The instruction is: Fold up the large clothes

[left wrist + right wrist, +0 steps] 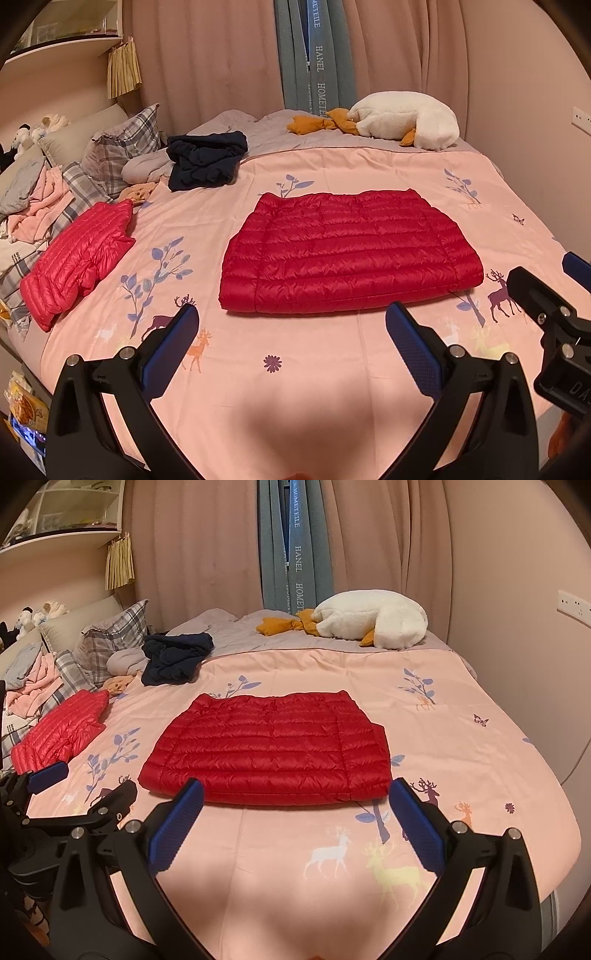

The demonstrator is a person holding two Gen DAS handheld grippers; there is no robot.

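Observation:
A red quilted down jacket lies folded into a flat rectangle on the pink bedspread; it also shows in the right wrist view. My left gripper is open and empty, just short of the jacket's near edge. My right gripper is open and empty at the jacket's near edge, above the bedspread. The right gripper's body shows at the right edge of the left wrist view. The left gripper shows at the left of the right wrist view.
A lighter red folded down jacket lies at the left. A dark navy garment is heaped further back. Plaid pillows and pink clothes are at far left. A white plush goose lies by the curtains.

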